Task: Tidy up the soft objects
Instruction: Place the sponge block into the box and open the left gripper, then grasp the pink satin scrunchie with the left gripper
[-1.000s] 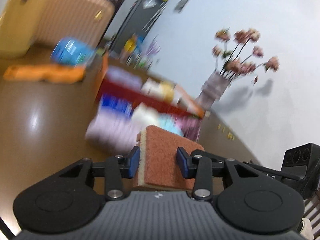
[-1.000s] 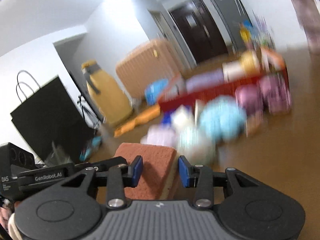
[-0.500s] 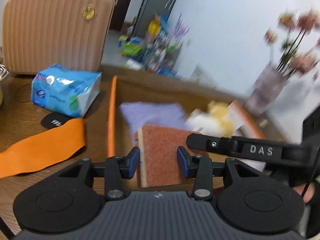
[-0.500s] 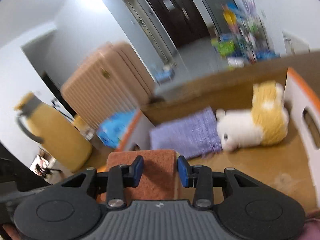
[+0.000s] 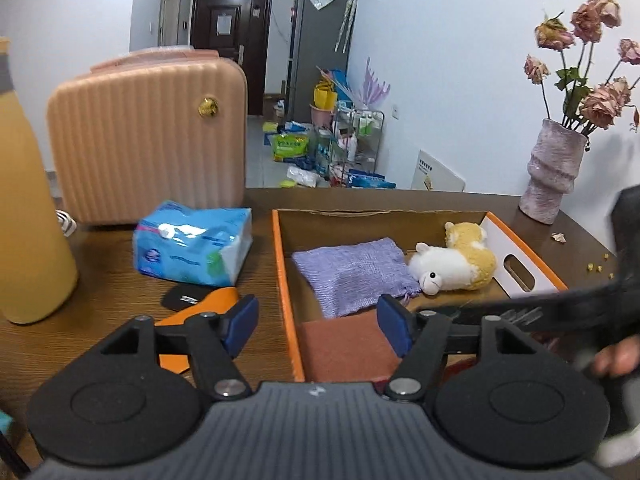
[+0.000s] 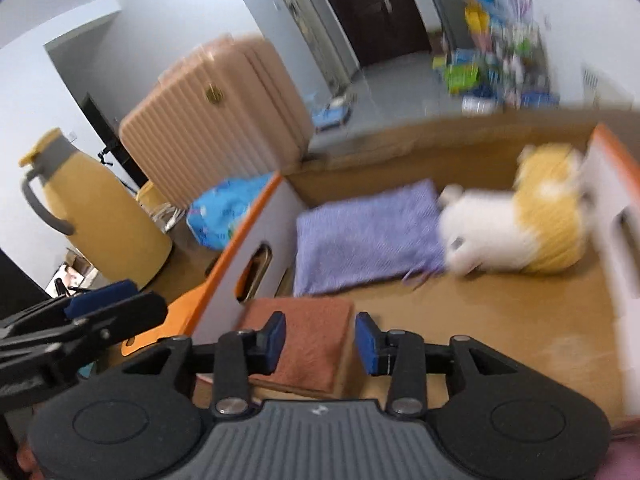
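Observation:
An orange-rimmed cardboard box sits on the wooden table. In it lie a purple knit pouch, a white and yellow plush alpaca and a rust-brown sponge at the near left corner. My left gripper is open wide above that sponge. In the right wrist view the sponge lies flat in the box near the pouch and alpaca. My right gripper is open around the sponge, its pads apart from it.
A blue tissue pack, an orange strap and a black tag lie left of the box. A yellow jug and a pink suitcase stand behind. A vase of dried roses stands at the back right.
Both grippers carried sponges over the box and opened. The sponge now lies in the box's near left corner, released from the jaws.

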The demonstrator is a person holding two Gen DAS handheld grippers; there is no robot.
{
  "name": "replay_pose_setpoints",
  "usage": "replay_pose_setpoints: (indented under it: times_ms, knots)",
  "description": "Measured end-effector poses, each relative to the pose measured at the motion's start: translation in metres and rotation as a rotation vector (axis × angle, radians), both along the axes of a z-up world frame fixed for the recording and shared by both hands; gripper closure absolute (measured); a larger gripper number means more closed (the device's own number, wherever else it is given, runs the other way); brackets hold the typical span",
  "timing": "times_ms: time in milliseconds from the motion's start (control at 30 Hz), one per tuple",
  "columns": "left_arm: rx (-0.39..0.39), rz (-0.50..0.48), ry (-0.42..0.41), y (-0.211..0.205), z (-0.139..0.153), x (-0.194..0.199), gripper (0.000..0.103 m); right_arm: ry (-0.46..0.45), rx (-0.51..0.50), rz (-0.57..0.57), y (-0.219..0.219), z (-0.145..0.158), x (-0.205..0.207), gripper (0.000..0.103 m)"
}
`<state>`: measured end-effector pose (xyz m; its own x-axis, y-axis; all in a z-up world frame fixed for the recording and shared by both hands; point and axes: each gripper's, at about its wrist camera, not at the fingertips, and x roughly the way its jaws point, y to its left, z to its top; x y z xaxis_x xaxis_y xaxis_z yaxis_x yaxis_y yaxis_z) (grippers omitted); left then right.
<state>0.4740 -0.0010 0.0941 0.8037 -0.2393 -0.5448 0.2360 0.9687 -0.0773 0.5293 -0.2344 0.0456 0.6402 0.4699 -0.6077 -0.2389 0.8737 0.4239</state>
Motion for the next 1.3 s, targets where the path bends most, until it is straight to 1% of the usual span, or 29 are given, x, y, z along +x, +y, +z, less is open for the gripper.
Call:
replay_pose_setpoints:
  times_ms: [67, 100, 133, 167, 233, 300, 400, 467, 500, 567, 600, 667, 800, 867, 900, 933, 1000, 1067, 1133, 1200, 1267, 1300]
  knots:
    - [0.014, 0.006, -0.027, 0.005, 0.006, -0.02, 0.032, -0.073, -0.049, -0.01, -0.014, 0.021, -0.023, 0.053]
    - [0.019, 0.007, -0.042, 0.008, 0.009, -0.03, 0.031, -0.104, -0.077, -0.013, -0.021, 0.03, -0.031, 0.05]
    - [0.024, 0.011, -0.056, 0.011, 0.011, -0.04, 0.029, -0.148, -0.123, -0.015, -0.029, 0.04, -0.047, 0.045]
    - [0.027, 0.017, -0.068, 0.013, 0.013, -0.051, 0.027, -0.179, -0.16, -0.016, -0.036, 0.047, -0.06, 0.041]
    - [0.03, 0.03, -0.086, 0.017, 0.017, -0.067, 0.023, -0.242, -0.219, -0.034, -0.05, 0.059, -0.088, 0.039]
    - [0.031, 0.037, -0.093, 0.019, 0.021, -0.081, 0.023, -0.281, -0.257, -0.06, -0.064, 0.067, -0.112, 0.035]
    - [0.025, 0.049, -0.107, 0.017, 0.027, -0.097, 0.023, -0.319, -0.275, -0.099, -0.079, 0.074, -0.14, 0.035]
    - [0.004, 0.061, -0.119, 0.016, 0.029, -0.111, 0.022, -0.357, -0.273, -0.123, -0.084, 0.078, -0.16, 0.035]
    - [-0.012, 0.055, -0.125, 0.015, 0.027, -0.12, 0.02, -0.375, -0.269, -0.127, -0.085, 0.078, -0.171, 0.035]
    - [-0.035, 0.036, -0.118, 0.013, 0.018, -0.138, 0.019, -0.412, -0.252, -0.133, -0.086, 0.073, -0.2, 0.034]
    - [-0.043, 0.044, -0.103, 0.012, 0.011, -0.147, 0.019, -0.42, -0.246, -0.133, -0.085, 0.069, -0.211, 0.033]
    - [-0.067, 0.062, -0.077, 0.011, -0.003, -0.172, 0.019, -0.437, -0.232, -0.123, -0.083, 0.056, -0.244, 0.033]
    - [-0.148, 0.048, -0.054, 0.008, -0.03, -0.227, 0.018, -0.444, -0.203, -0.124, -0.079, 0.021, -0.303, 0.029]
    - [-0.131, 0.038, -0.044, 0.005, -0.044, -0.246, 0.017, -0.442, -0.213, -0.164, -0.082, 0.001, -0.33, 0.029]
    - [-0.111, 0.049, -0.024, 0.003, -0.049, -0.25, 0.017, -0.421, -0.206, -0.185, -0.085, -0.009, -0.339, 0.029]
    - [-0.083, 0.056, -0.001, 0.001, -0.054, -0.253, 0.017, -0.396, -0.194, -0.199, -0.088, -0.015, -0.344, 0.029]
    - [-0.063, 0.06, 0.014, -0.001, -0.058, -0.257, 0.017, -0.359, -0.184, -0.2, -0.094, -0.024, -0.35, 0.029]
    - [-0.076, 0.058, 0.018, -0.004, -0.057, -0.255, 0.017, -0.358, -0.181, -0.217, -0.098, -0.027, -0.353, 0.029]
    - [-0.09, 0.044, 0.005, -0.013, -0.053, -0.25, 0.018, -0.357, -0.146, -0.244, -0.105, -0.029, -0.35, 0.029]
    - [-0.096, -0.011, -0.013, -0.031, -0.046, -0.24, 0.018, -0.352, -0.103, -0.27, -0.115, -0.029, -0.341, 0.029]
    - [-0.087, -0.086, -0.032, -0.052, -0.041, -0.223, 0.024, -0.347, -0.092, -0.285, -0.122, -0.031, -0.322, 0.03]
    - [-0.077, -0.105, -0.039, -0.064, -0.038, -0.213, 0.031, -0.339, -0.093, -0.293, -0.125, -0.032, -0.31, 0.03]
